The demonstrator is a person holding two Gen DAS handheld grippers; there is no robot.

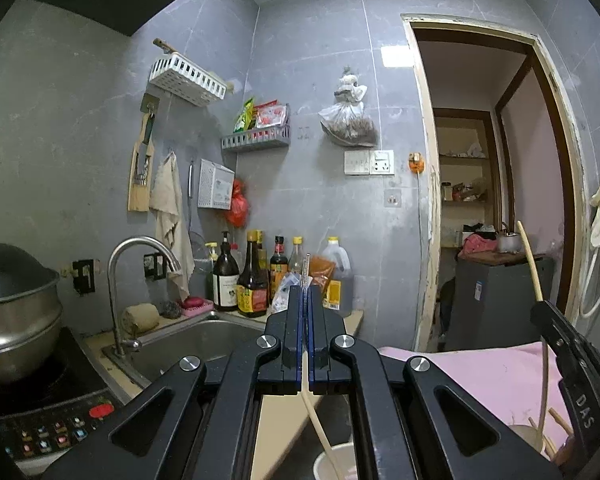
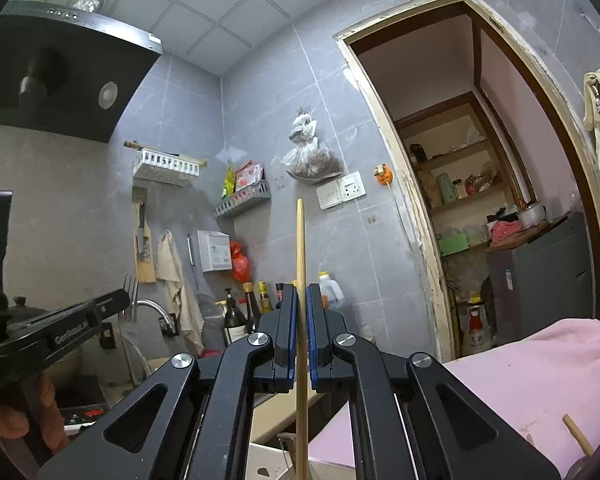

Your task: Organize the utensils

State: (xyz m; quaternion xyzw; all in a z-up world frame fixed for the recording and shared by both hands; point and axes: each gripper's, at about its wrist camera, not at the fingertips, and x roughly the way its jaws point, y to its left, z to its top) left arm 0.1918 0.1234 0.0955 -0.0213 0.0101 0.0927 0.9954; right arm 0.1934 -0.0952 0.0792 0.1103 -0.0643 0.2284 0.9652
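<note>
A: What has each tool got?
B: Left tool (image 1: 305, 292) is clamped on a fork (image 1: 307, 270), tines up. Right tool (image 2: 300, 296) pinches a chopstick (image 2: 300, 264), upright.
A: Which step?
B: Both look mid-carry above the counter (image 1: 276, 424). Next, I'd guess, lower each into the cup (image 1: 328, 462) below, ends aligned.

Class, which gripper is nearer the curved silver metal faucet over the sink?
Left. The left gripper is just right of the curved silver metal faucet; the right gripper is farther right, with the left one between it and the faucet.
</note>
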